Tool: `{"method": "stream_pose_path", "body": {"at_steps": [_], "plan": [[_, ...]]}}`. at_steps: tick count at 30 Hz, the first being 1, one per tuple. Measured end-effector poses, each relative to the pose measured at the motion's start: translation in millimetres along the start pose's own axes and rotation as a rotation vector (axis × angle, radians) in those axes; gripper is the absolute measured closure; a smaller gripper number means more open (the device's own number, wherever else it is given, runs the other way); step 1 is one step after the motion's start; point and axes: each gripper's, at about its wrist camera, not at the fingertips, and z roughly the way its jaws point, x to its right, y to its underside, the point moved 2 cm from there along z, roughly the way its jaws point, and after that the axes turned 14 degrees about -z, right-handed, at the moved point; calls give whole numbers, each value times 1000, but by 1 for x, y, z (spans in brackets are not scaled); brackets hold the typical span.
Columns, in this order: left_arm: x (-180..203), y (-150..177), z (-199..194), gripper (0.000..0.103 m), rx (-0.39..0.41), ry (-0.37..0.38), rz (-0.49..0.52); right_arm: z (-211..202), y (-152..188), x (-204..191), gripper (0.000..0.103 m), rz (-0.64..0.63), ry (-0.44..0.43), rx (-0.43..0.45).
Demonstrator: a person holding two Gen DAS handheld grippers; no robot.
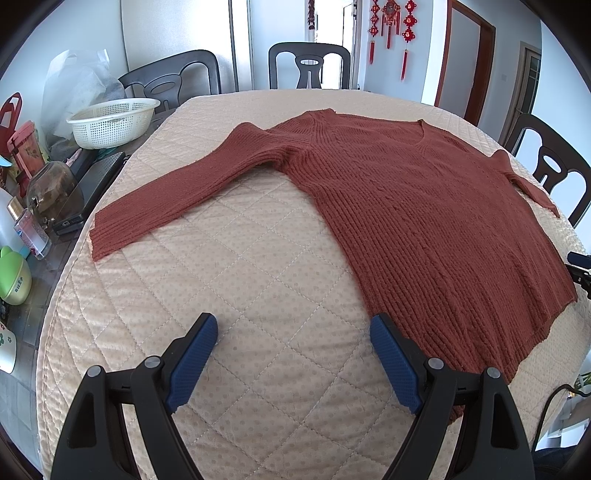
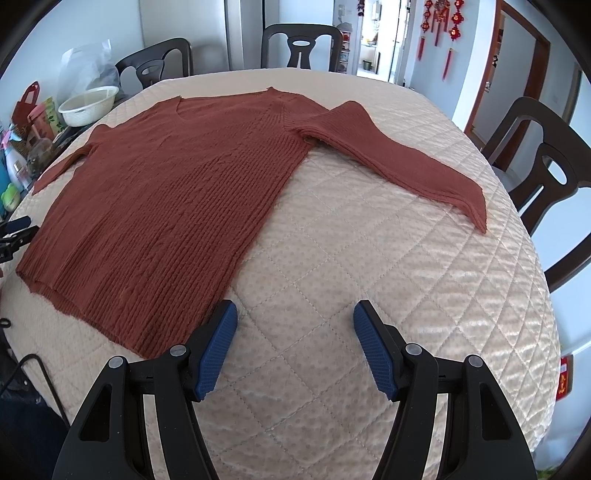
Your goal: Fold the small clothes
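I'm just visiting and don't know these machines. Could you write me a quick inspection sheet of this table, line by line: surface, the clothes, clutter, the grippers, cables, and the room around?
Surface: a table under a beige quilted cover, smooth.
Job's things: one rust-red knitted sweater lying flat, neck at the far side, both sleeves spread outward; nothing folded yet.
Clutter: beside the cover's left edge, a white basket, a glass jar, a small bottle and a green container.
Grippers: left gripper open, right gripper open; both hover at the near edge by the hem, holding nothing.
Cables: a black cable at the near edge.
Surroundings: dark chairs around the table, red hanging decorations on the wall, open doorways.
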Motion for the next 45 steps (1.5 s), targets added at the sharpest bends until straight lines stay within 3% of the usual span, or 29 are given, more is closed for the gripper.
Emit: {"method": "stream_pose_path", "body": {"at_steps": [17, 31, 42, 45], "plan": [[2, -1, -1, 17, -8, -9, -18, -2, -3, -1, 37, 13, 0, -15], [-3, -21, 0, 19, 22, -35, -51, -18, -36, -10, 37, -26, -11, 76], [-57, -57, 9, 20, 86, -136, -189, 6, -92, -45, 37, -103, -88, 158], [-82, -65, 13, 30, 111, -190, -255, 13, -105, -54, 37, -125, -115, 171]]}}
